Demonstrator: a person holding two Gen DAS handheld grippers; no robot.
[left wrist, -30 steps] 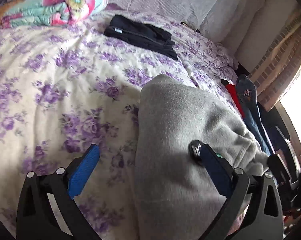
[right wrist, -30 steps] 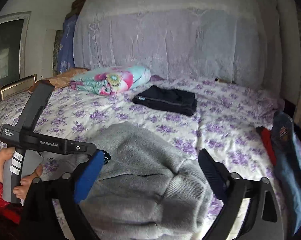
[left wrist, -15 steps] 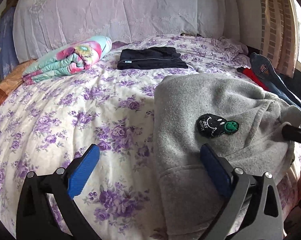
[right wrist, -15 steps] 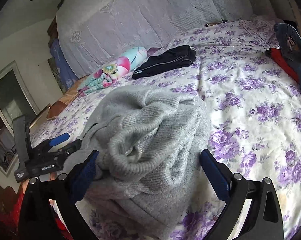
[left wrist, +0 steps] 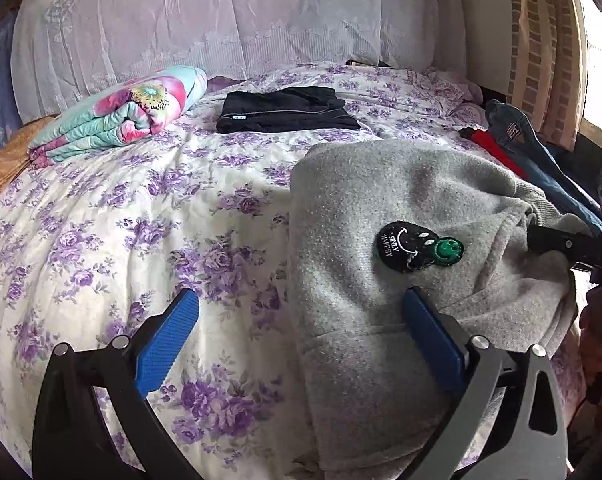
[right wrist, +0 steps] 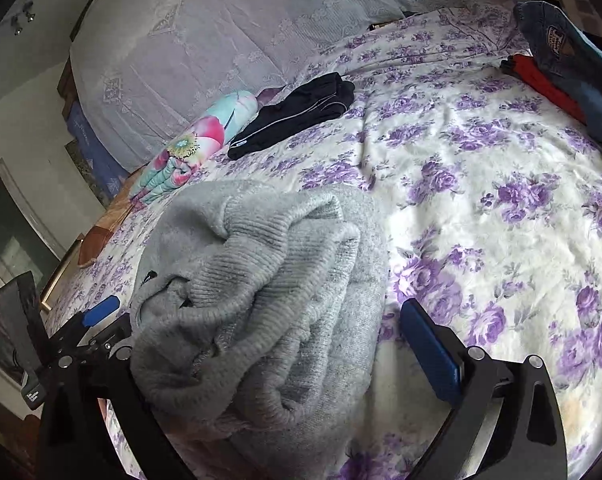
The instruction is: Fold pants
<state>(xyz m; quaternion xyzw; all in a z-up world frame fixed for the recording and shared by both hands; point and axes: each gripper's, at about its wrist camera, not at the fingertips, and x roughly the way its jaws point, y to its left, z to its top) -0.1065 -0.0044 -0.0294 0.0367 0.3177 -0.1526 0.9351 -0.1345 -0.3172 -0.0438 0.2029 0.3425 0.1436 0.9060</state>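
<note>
Grey fleece pants (left wrist: 381,216) lie folded in a thick bundle near the front edge of the bed, with a black and green smiley patch (left wrist: 419,246) on top. In the right wrist view the pants (right wrist: 269,292) show their ribbed cuffs, bunched. My left gripper (left wrist: 301,332) is open; its right finger rests on the pants, its left finger is over the bedsheet. My right gripper (right wrist: 269,344) is open around the bundle's end; its left finger is hidden behind the cloth. The left gripper also shows in the right wrist view (right wrist: 81,332).
The bed has a white sheet with purple flowers (left wrist: 141,216). Folded black pants (left wrist: 285,110) and a rolled floral quilt (left wrist: 125,116) lie at the back. Jeans (right wrist: 573,64) and a red garment (right wrist: 541,84) hang at the right edge. A headboard cover (left wrist: 221,20) stands behind.
Both grippers have pulled back and tilted, so the views swung up toward the headboard. The grey pants have settled on the bed with the patch facing up. Both grippers stay open.
</note>
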